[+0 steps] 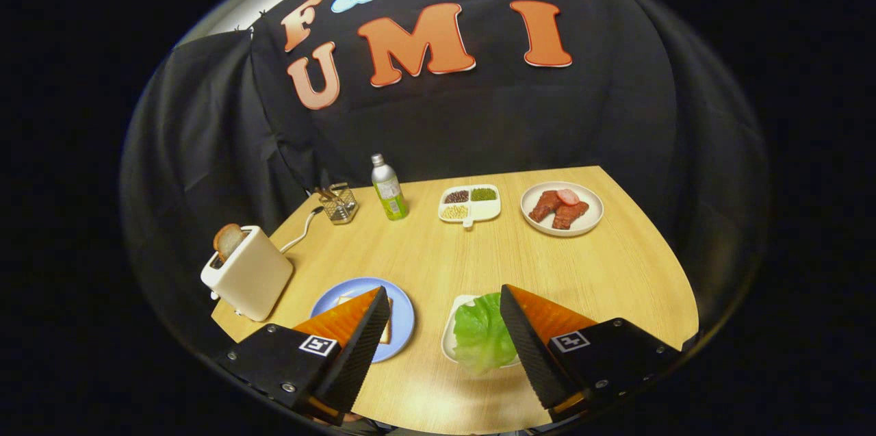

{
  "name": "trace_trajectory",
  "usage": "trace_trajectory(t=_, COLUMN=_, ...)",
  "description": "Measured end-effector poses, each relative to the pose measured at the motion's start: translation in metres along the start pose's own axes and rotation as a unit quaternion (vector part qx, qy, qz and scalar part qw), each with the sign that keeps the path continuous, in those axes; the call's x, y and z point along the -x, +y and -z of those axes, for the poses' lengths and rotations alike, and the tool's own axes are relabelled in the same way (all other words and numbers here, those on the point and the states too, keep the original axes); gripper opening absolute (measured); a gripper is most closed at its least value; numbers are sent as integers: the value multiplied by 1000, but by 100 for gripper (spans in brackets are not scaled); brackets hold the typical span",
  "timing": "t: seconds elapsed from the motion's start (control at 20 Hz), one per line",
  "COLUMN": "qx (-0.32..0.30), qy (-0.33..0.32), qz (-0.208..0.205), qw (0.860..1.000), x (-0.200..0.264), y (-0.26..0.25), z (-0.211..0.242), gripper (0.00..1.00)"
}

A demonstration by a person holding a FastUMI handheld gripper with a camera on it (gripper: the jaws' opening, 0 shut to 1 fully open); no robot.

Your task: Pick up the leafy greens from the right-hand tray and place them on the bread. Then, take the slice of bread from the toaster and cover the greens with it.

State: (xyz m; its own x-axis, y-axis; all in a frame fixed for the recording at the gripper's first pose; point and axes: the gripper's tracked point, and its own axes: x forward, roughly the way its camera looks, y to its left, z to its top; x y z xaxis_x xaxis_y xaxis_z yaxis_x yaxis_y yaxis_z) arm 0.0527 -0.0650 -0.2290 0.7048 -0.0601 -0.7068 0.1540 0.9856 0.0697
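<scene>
Risk noted: the leafy greens (483,335) lie limp on their white tray (450,335), nearer the right finger, so an off-centre pinch may catch only an edge (a judgement). The hand-held gripper (445,308) stands wide open, holding nothing. Bread (386,328) waits on the blue plate (404,306), another slice (227,240) in the toaster (248,274).

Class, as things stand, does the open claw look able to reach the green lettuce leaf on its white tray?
Probably yes: the claw is open, the green lettuce leaf lies on the white tray between its fingers, and nothing stands over it.
</scene>
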Motion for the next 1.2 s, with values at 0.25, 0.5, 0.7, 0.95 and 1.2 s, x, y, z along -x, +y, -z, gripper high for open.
trace_trajectory(t=0.25, qx=-13, qy=83, qz=26, qw=996, x=-28, y=-18, z=31, gripper=97)
trace_trajectory(t=0.5, qx=-27, qy=159, qz=17, qw=987, x=-50, y=-17, z=70, gripper=95)
trace_trajectory(t=0.7, qx=-14, qy=193, qz=36, qw=980, x=-67, y=-22, z=89, gripper=95)
trace_trajectory(t=0.95, qx=-13, qy=229, qz=61, qw=971, x=-88, y=-32, z=111, gripper=94)
trace_trajectory(t=1.2, qx=-16, qy=249, qz=81, qw=965, x=-99, y=-43, z=126, gripper=89)
